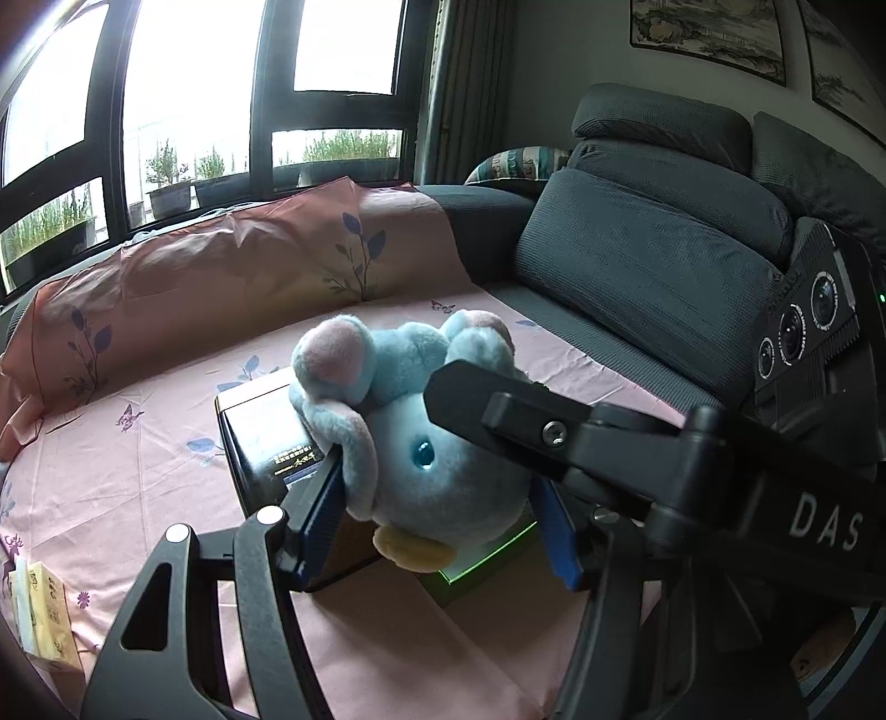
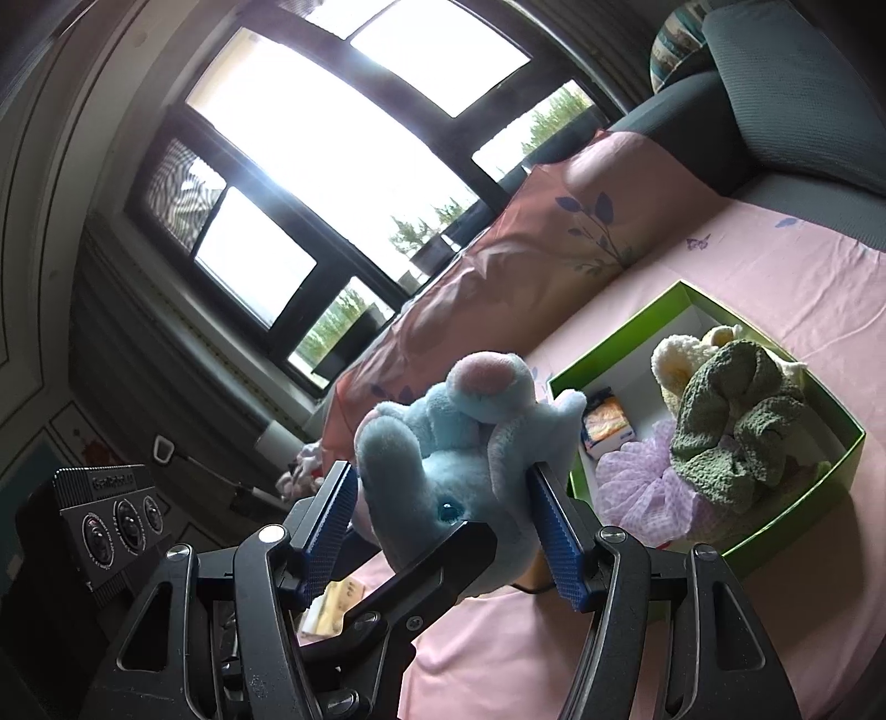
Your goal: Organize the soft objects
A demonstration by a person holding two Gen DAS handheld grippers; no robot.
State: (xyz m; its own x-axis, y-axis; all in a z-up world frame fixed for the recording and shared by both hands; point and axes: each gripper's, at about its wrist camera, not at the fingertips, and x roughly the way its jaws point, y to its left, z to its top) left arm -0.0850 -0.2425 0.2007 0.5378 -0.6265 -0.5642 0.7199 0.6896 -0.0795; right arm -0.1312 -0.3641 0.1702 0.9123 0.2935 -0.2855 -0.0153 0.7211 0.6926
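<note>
Left gripper (image 1: 437,509): blue pads pressed on both flanks of the blue plush elephant (image 1: 412,437), jaws about half spread. Right gripper (image 2: 446,531): clamped on the same toy from the other side, likewise half spread. Elephant held aloft over the pink floral sheet (image 1: 138,421). At 2 o'clock in the right wrist view, green box (image 2: 620,332) holding a green scrunchie (image 2: 731,421), lilac mesh (image 2: 637,482), cream plush (image 2: 673,360). Black box (image 1: 260,437) behind at 9 o'clock.

Home living rm: grey sofa (image 1: 637,260), big window (image 1: 183,99), framed pics (image 1: 709,27).
</note>
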